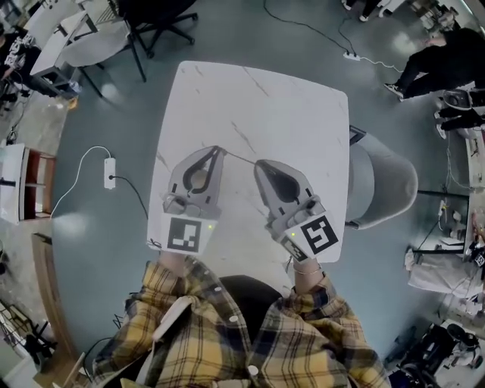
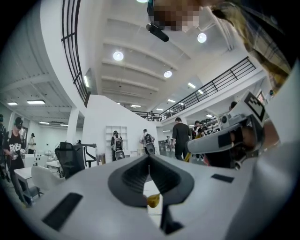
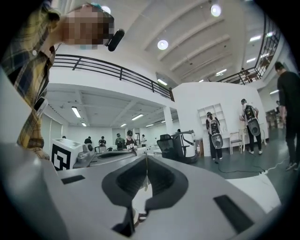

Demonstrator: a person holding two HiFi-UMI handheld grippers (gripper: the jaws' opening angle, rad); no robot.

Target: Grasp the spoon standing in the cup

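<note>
Both left tool (image 1: 220, 150) and right tool (image 1: 258, 164) hover pressed together over the counter's (image 1: 258, 98) near edge; the person must first locate the unseen spoon.

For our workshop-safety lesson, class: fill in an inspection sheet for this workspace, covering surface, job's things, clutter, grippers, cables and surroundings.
Surface: white marbled table, bare where visible.
Job's things: nothing seen.
Clutter: nothing seen.
Grippers: left hand-held gripper and right hand-held gripper over the table, jaws together, holding nothing.
Cables: corded power strip on the floor left of the table; second power strip beyond the far edge.
Surroundings: grey chair at the table's right; black office chair; person beyond.
</note>
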